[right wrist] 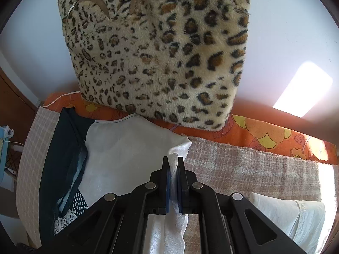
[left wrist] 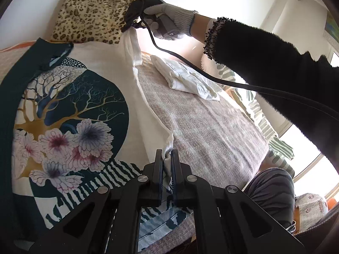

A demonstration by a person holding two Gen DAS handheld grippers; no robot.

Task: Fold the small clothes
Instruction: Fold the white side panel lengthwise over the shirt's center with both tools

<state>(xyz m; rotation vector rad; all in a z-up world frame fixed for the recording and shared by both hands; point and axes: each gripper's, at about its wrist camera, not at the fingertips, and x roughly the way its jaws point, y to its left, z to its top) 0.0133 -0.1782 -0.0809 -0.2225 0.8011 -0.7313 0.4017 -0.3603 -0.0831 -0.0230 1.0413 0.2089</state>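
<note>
Both pinched on the white edge of the printed shirt [left wrist: 70, 114] spread over the checked blanket [left wrist: 207, 131]: left gripper [left wrist: 167, 158] near the hem corner, right gripper [right wrist: 174, 165] at the shoulder; light, limp, probably slippery, best held by corners.

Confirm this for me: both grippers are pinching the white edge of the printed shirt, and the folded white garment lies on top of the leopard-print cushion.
Not quite. Both the left gripper and right gripper do pinch the printed shirt at its white edge. But the folded white garment lies on the checked blanket, apart from the leopard-print cushion. The left wrist view shows it.
</note>
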